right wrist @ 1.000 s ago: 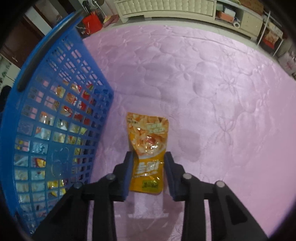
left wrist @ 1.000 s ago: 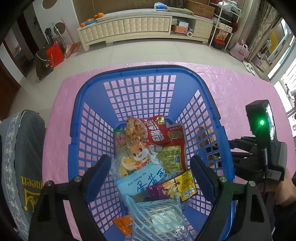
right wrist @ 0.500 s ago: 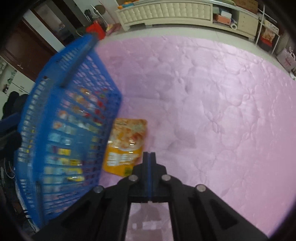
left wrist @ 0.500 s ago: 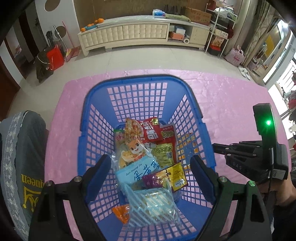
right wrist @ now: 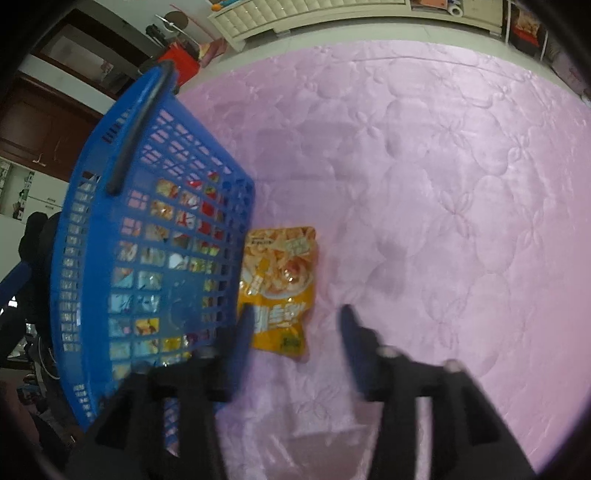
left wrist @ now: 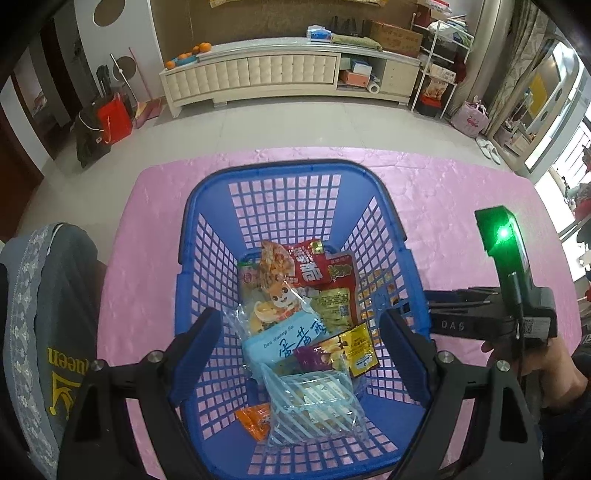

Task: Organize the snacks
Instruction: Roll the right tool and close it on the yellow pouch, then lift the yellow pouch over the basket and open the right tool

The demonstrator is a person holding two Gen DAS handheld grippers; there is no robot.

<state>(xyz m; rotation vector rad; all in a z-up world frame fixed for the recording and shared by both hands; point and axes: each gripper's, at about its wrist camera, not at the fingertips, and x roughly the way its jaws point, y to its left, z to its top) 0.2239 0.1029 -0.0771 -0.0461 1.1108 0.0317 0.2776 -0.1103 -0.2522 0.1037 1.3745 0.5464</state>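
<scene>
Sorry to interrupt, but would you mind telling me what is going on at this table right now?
A person is sorting snacks with a handheld gripper in each hand. The blue plastic lattice basket on the pink quilted tablecloth already holds several snack packets. The left gripper hangs open above them, empty. The right gripper, its jaws just opening, straddles the near end of an orange snack pouch lying flat beside the basket, not gripped.

Pink quilted tabletop (left wrist: 443, 192) w/ flower stitch pattern. Behind it a tiled floor (left wrist: 295, 125), then a long cream cabinet (left wrist: 288, 74) at the wall — oranges (left wrist: 201, 48) on its left end, a cardboard box (left wrist: 397, 35) on the right. Red bag (left wrist: 114, 118) stands left, near a broom (left wrist: 142, 88). Grey cushion w/ yellow letters (left wrist: 48, 332) at left edge.
</scene>
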